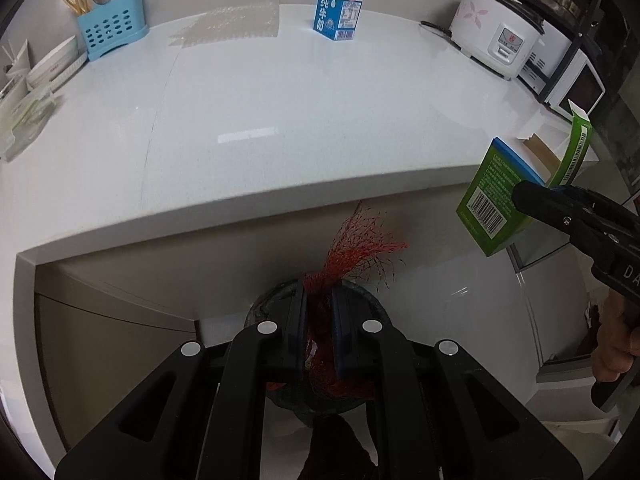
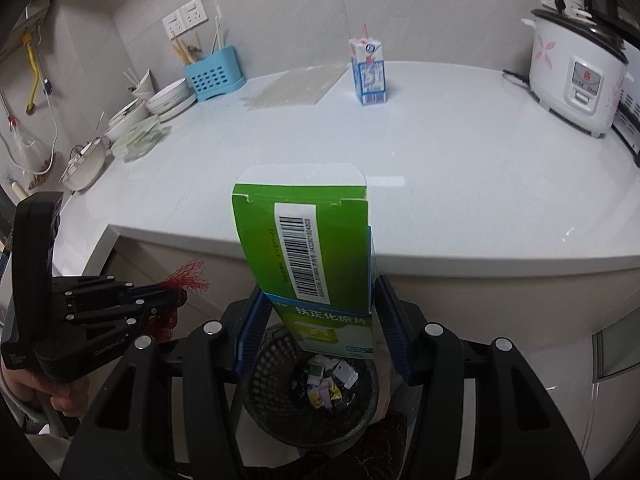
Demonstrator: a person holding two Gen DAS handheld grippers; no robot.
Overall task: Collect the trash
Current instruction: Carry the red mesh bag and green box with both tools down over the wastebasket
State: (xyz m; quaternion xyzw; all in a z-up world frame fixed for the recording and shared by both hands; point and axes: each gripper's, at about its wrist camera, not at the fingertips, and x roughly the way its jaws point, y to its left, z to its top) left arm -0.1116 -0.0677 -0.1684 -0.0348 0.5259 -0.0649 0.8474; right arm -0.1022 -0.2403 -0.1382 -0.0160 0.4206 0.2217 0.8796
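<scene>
My left gripper [image 1: 319,300] is shut on a red net bag [image 1: 354,246] and holds it above a dark mesh bin [image 1: 372,308] below the counter edge. My right gripper [image 2: 320,312] is shut on an open green medicine box [image 2: 308,248] and holds it upright over the same bin [image 2: 268,364], which holds scraps of packaging. The right gripper with the green box [image 1: 494,196] shows at the right of the left wrist view. The left gripper [image 2: 176,300] with the net bag [image 2: 188,276] shows at the left of the right wrist view. A blue and white milk carton [image 1: 339,10] [image 2: 369,72] with a straw stands far back on the white counter.
The white counter [image 1: 280,120] carries a blue utensil holder [image 1: 112,34], stacked bowls and dishes [image 2: 160,100] at the left, a clear plastic sheet [image 1: 228,24], and a rice cooker [image 2: 576,76] at the right. A microwave on a rack [image 1: 576,80] stands beyond it.
</scene>
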